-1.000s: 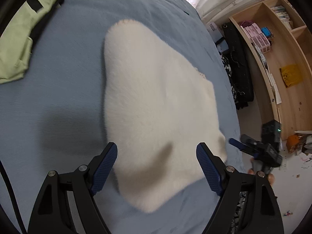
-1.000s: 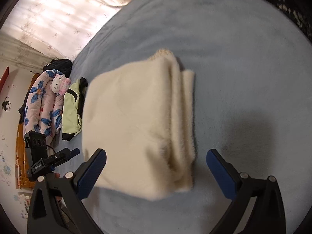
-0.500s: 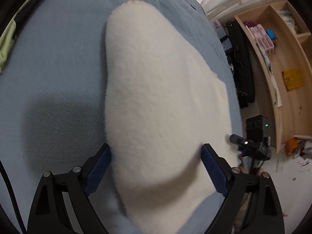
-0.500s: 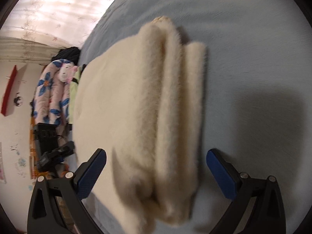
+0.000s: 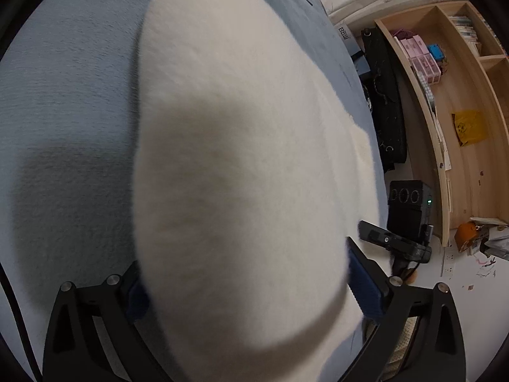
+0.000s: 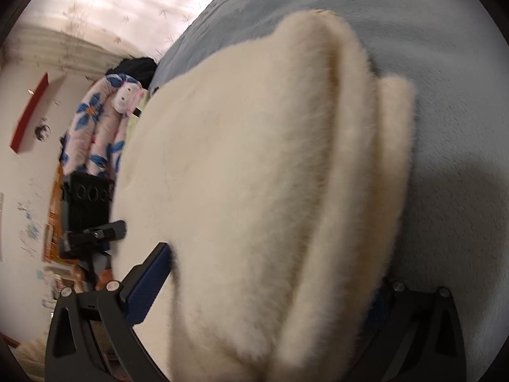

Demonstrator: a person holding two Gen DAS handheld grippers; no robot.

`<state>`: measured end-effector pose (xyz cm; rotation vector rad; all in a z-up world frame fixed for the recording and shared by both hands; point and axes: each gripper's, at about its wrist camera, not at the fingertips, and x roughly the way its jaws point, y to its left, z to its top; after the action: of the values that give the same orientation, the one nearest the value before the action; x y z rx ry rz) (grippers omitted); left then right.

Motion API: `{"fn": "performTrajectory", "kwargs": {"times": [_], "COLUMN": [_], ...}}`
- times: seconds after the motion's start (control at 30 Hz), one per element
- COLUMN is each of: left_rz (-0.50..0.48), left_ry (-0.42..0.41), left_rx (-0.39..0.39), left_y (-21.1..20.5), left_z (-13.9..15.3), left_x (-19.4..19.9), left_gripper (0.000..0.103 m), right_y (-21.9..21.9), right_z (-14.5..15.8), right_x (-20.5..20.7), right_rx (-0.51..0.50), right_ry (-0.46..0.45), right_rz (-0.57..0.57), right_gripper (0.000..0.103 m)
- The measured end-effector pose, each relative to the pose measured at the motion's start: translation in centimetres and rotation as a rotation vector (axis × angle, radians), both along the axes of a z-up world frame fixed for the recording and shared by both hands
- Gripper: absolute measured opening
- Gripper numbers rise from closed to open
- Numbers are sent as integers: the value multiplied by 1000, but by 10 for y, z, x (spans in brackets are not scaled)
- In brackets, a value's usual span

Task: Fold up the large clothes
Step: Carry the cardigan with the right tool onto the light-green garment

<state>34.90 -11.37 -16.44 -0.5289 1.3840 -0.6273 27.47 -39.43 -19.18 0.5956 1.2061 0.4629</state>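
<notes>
The left gripper [image 5: 245, 289] is opening wide around the near end of the folded fleece [image 5: 241, 146], pads not yet pressing; the right gripper [image 6: 264, 296] is straddling its stacked edge, jaws apart. Both seem placed to lift the bundle, which is lying on the blue bed [image 5: 70, 95]

Left wrist cam: rides the left hand-held gripper [image 5: 245, 289], looks forward and steeply down along its fingers, very close to the folded cream garment [image 5: 241, 165] on the blue bed [image 5: 63, 95]; wooden shelving [image 5: 461, 127] at frame right. Right wrist cam: same mount on the right hand-held gripper [image 6: 264, 293], same downward tilt, equally close, facing the garment's stacked edges; curtain [image 6: 111, 6] at upper left. Shared: garment, bed, and each view catches the other gripper at its edge.
</notes>
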Motion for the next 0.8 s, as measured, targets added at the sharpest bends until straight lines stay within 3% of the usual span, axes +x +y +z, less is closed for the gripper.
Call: {"fn": "performTrajectory", "kwargs": {"times": [0.17, 0.3, 0.47, 0.67, 0.8], "left_rz": [2, 15, -1, 4, 0], "left_ry": [-11, -60, -121, -182, -220], "left_rx": [35, 97, 177, 245, 273], "left_y": [-16, -21, -23, -31, -38], "left_z": [2, 9, 21, 37, 50], "left_x": [6, 1, -7, -14, -19], "left_gripper": [102, 95, 81, 74, 71], "right_y": [-2, 0, 5, 7, 9], "right_z": [0, 1, 12, 26, 36], "right_x": [-1, -1, -6, -11, -19], "right_rx": [8, -11, -68, -101, -131], "right_ry": [2, -15, -56, -87, -98], "right_rz": [-5, -35, -45, -69, -101], "right_gripper": [103, 103, 83, 58, 49]}}
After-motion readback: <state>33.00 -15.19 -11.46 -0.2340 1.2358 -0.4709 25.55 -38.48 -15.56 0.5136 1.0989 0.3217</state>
